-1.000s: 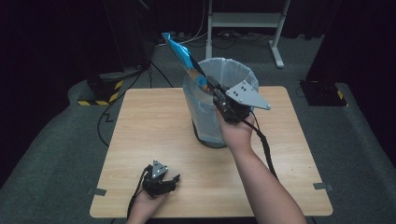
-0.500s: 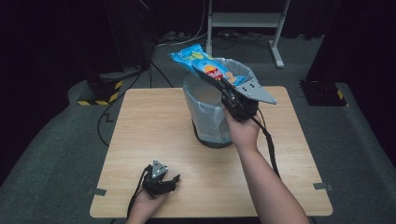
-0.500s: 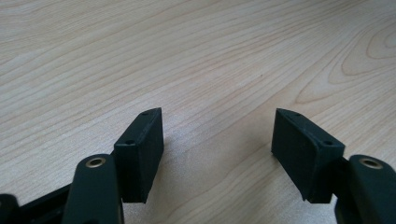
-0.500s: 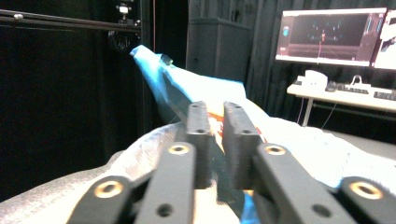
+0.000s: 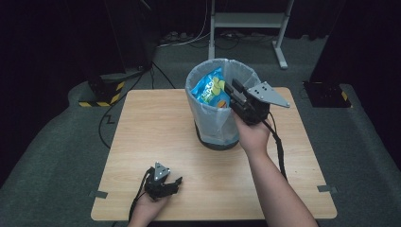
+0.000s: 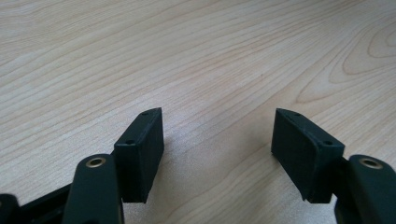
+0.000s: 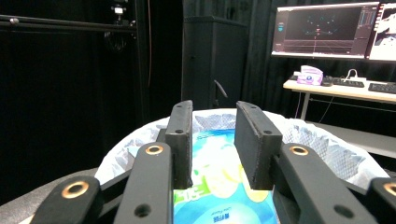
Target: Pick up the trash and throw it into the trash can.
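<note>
The right gripper (image 5: pixel 235 91) hangs over the rim of the lined bin (image 5: pixel 204 124) at the counter's (image 5: pixel 142 137) far middle, its jaws parted with a gap and gripping nothing. The blue chip bag (image 7: pixel 219 186) lies inside the bin beneath them. The left gripper (image 6: pixel 217 140) rests low on the counter's near edge, jaws spread wide and empty.

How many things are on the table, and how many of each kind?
Bins: 1
Chip bags: 1, inside the bin
Grippers: 2, left, right
Total: 4
</note>
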